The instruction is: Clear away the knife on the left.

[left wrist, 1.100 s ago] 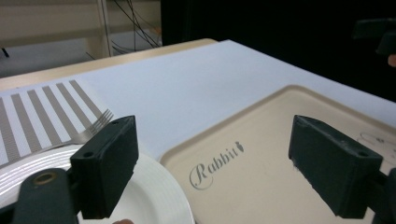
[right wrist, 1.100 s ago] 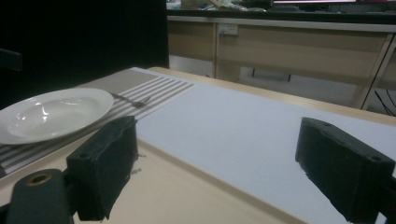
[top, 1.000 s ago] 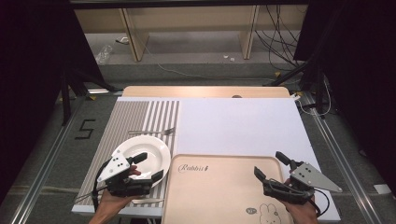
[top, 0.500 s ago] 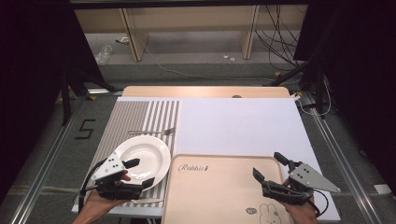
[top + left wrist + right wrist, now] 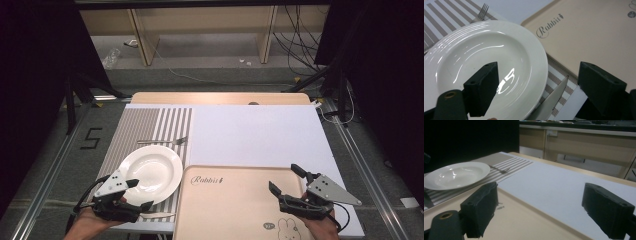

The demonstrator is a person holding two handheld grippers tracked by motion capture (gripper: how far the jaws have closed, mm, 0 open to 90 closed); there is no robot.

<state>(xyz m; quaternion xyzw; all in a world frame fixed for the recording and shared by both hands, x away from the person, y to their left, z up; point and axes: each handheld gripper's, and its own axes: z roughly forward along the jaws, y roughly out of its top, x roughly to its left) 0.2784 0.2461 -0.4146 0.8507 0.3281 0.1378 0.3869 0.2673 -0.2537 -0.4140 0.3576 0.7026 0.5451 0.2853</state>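
Altogether one plate [image 5: 151, 173], one fork [image 5: 162, 141], one knife [image 5: 157, 215], one tray [image 5: 235, 205]

This looks like a lab or recording studio set up as a mock dining spot. The table [image 5: 215, 98] stands on grey carpet between metal floor rails [image 5: 45, 180], with loose cables [image 5: 300, 45] at far right, black curtains on both sides, and a taped floor marking [image 5: 91, 138] at left.

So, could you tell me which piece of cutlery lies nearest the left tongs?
The knife, its blade between the open left tongs beside the plate; the fork lies beyond the plate.
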